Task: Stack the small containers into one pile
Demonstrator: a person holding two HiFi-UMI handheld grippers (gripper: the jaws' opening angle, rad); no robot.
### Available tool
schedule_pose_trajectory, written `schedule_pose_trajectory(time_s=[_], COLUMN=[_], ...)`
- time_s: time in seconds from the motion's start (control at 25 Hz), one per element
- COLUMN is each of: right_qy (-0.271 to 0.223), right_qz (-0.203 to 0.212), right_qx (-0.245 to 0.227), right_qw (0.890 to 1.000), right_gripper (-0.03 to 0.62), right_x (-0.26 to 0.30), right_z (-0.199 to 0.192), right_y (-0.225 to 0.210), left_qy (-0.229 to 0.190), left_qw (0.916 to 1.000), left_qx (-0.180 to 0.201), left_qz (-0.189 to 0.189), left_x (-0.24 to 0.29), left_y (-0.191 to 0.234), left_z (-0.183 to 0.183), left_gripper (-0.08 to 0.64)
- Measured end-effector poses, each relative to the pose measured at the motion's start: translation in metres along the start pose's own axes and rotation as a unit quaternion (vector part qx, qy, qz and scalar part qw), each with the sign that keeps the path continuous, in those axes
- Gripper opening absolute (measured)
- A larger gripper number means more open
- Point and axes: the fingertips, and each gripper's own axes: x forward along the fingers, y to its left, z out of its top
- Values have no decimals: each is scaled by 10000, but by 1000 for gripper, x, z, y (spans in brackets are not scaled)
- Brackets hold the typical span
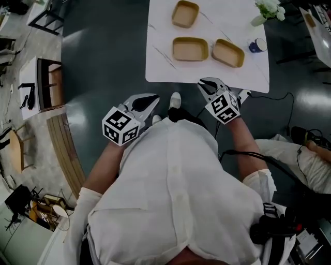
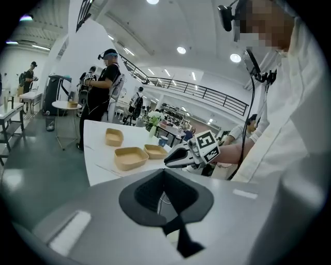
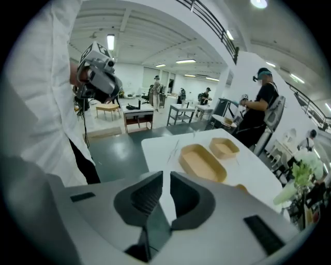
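Note:
Three tan shallow containers lie apart on the white table [image 1: 158, 67]: one at the back [image 1: 185, 14], one in the middle [image 1: 190, 49] and one to its right [image 1: 228, 53]. Both grippers hover over the dark floor short of the table's near edge. My left gripper [image 1: 154, 101] is left of the table's corner, jaws together and empty. My right gripper [image 1: 205, 84] is at the near edge, just below the right container, with only a thin slit between its pads and nothing in them. The left gripper view shows the containers [image 2: 130, 157] ahead beside the right gripper [image 2: 173, 159].
A blue cup [image 1: 257, 45] and a vase of white flowers [image 1: 269, 8] stand at the table's right side. Wooden furniture [image 1: 49, 85] sits at the left and a seated person [image 1: 310, 160] at the right. A cable [image 1: 274, 96] trails on the floor. Another person [image 2: 103, 93] stands beyond the table.

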Motion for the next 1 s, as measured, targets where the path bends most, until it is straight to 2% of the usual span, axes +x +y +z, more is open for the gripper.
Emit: schedule_pose_trajectory(time_s=[0.12, 0.2, 0.44, 0.8, 1.0], right_qy=[164, 278, 577, 1230, 1437], right_qz=[146, 239, 452, 793, 880], right_qx=[-567, -893, -1614, -2035, -2013], right_qw=[9981, 9953, 9842, 9681, 9649], right_gripper=[32, 72, 72, 72, 26], right_x=[24, 40, 78, 121, 126], right_z=[-4, -7, -14, -22, -16], right_y=[-29, -43, -63, -69, -63], left_qy=[2, -13, -101, -8, 46], left_qw=[10000, 9998, 9994, 10000, 9997], left_qx=[3, 7, -54, -47, 23], left_qz=[90, 179, 316, -36, -233], left_x=[17, 25, 41, 43, 33], left_y=[16, 26, 47, 75, 101], left_z=[21, 34, 54, 72, 87], left_gripper=[8, 8, 8, 8, 8])
